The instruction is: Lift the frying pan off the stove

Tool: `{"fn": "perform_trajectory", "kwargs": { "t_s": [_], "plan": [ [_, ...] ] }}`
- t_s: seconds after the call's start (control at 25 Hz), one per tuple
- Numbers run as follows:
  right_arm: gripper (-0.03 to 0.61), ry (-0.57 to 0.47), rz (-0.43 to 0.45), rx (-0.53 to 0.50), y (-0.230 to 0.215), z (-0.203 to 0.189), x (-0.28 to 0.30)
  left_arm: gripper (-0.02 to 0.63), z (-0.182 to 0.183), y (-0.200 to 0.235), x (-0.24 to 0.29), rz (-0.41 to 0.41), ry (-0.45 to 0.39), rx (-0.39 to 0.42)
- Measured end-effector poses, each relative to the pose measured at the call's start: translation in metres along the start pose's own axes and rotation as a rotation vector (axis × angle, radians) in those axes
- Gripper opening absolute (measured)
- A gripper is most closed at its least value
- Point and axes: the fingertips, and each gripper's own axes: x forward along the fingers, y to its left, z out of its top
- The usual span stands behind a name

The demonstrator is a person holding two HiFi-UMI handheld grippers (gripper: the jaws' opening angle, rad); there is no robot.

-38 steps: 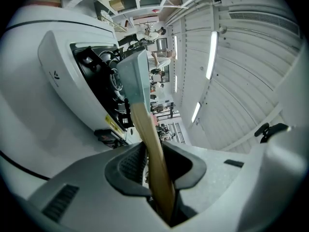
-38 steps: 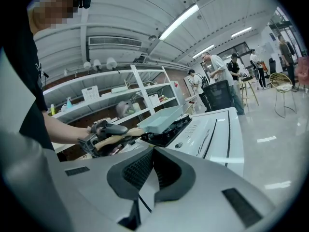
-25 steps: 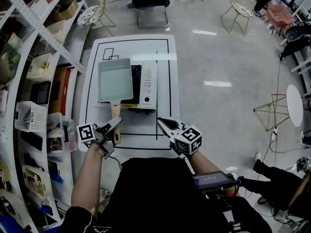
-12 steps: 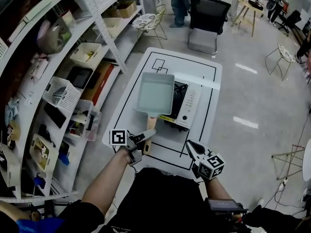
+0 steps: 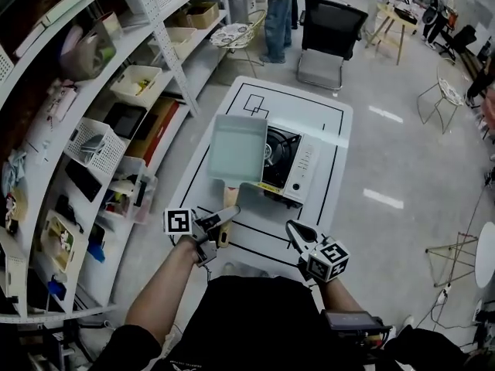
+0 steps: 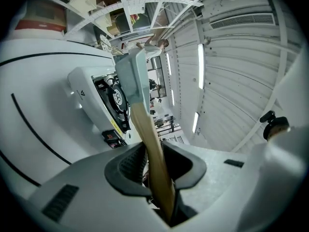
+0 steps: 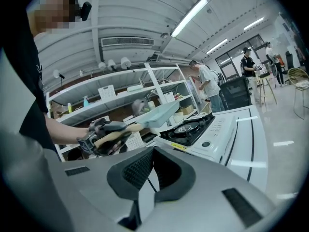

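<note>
The pale square frying pan (image 5: 238, 148) hangs tilted over the left side of the white portable stove (image 5: 299, 170), whose black burner (image 5: 272, 150) shows beside it. My left gripper (image 5: 224, 216) is shut on the pan's wooden handle (image 5: 227, 204). In the left gripper view that handle (image 6: 152, 149) runs up between the jaws to the pan (image 6: 136, 76), with the stove (image 6: 99, 98) below. My right gripper (image 5: 293, 229) is shut and holds nothing, near the table's front edge. In the right gripper view, the raised pan (image 7: 161, 114) is clear of the stove (image 7: 205, 129).
The stove stands on a white table (image 5: 321, 114) marked with black lines. Shelves with baskets and boxes (image 5: 100, 141) run along the left. A black chair (image 5: 329, 45), a round wire chair (image 5: 236, 37) and a standing person (image 5: 278, 14) are beyond the table.
The pan has come up off the stove and shifted left, which uncovers the burner. The head view has swung to take in more of the shelves. My right gripper stays shut near the front edge.
</note>
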Motion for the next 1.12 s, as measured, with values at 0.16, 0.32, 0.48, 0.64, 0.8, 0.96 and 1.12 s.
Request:
{"fn": "perform_trajectory", "kwargs": {
  "t_s": [0.16,0.32,0.48,0.64,0.8,0.96,1.12],
  "plan": [
    [0.025,0.012,0.004,0.005,0.014,-0.003,0.008,0.100,0.002,-0.001,-0.018,-0.002,-0.015,-0.004],
    [0.025,0.022,0.011,-0.014,0.024,-0.007,0.017,0.101,0.004,0.000,-0.037,0.003,-0.031,0.005],
    [0.025,0.023,0.019,-0.002,0.039,-0.002,0.028,0.100,0.006,0.001,-0.058,0.013,-0.056,0.000],
    [0.025,0.030,0.042,-0.032,0.048,-0.003,0.044,0.101,0.009,0.003,-0.080,0.022,-0.093,-0.010],
    [0.025,0.040,0.057,-0.046,0.057,-0.004,0.053,0.101,0.011,0.010,-0.101,0.046,-0.123,-0.015],
    [0.025,0.057,0.088,-0.057,0.069,-0.004,0.066,0.101,0.018,0.009,-0.119,0.053,-0.165,0.001],
    [0.025,0.076,0.101,-0.051,0.079,-0.002,0.073,0.101,0.020,0.007,-0.133,0.060,-0.189,0.015]
  ]
}}
